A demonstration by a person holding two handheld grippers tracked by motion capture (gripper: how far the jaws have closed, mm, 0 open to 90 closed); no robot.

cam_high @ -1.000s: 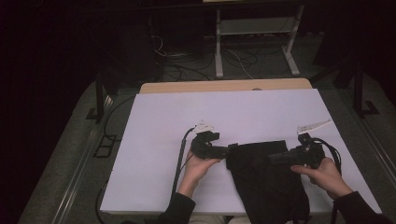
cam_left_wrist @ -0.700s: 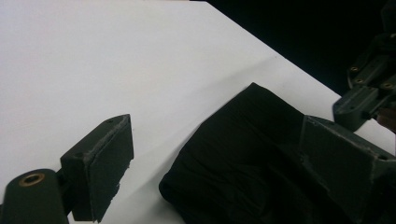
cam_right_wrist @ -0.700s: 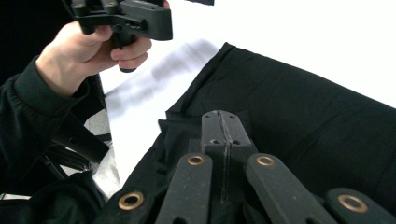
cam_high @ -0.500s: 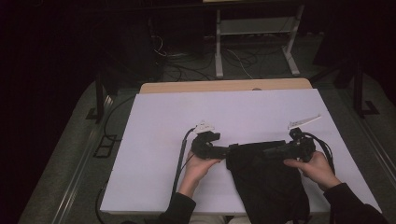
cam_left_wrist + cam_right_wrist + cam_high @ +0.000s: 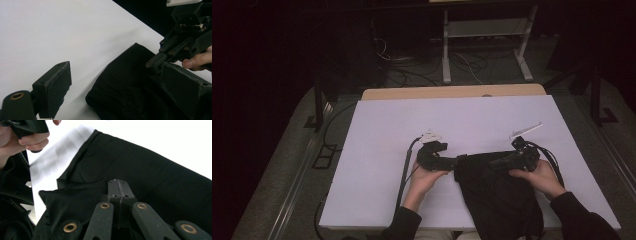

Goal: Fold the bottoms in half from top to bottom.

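Note:
A black cloth [image 5: 497, 197] lies crumpled on the white table [image 5: 412, 120], near the front edge and right of centre. My left gripper [image 5: 456, 161] rests at the cloth's upper left corner and is open. In the left gripper view that corner of the cloth [image 5: 120, 87] sits between the wide jaws, untouched by the pads. My right gripper [image 5: 492, 162] points left, low over the cloth's top edge. Its jaws are pressed together in the right gripper view [image 5: 117, 187], above the cloth [image 5: 155, 170]. No fabric shows between them. The right gripper's tip [image 5: 153, 63] meets a fold of cloth.
Cables trail from both grippers across the table; the left one [image 5: 404, 170] runs off the front edge. Bare white surface stretches behind and to the left of the cloth. Beyond the table's far edge stand a metal frame [image 5: 484, 45] and floor cables.
The right gripper has moved left and slightly down over the cloth, toward the left gripper. The left gripper has stayed where it was.

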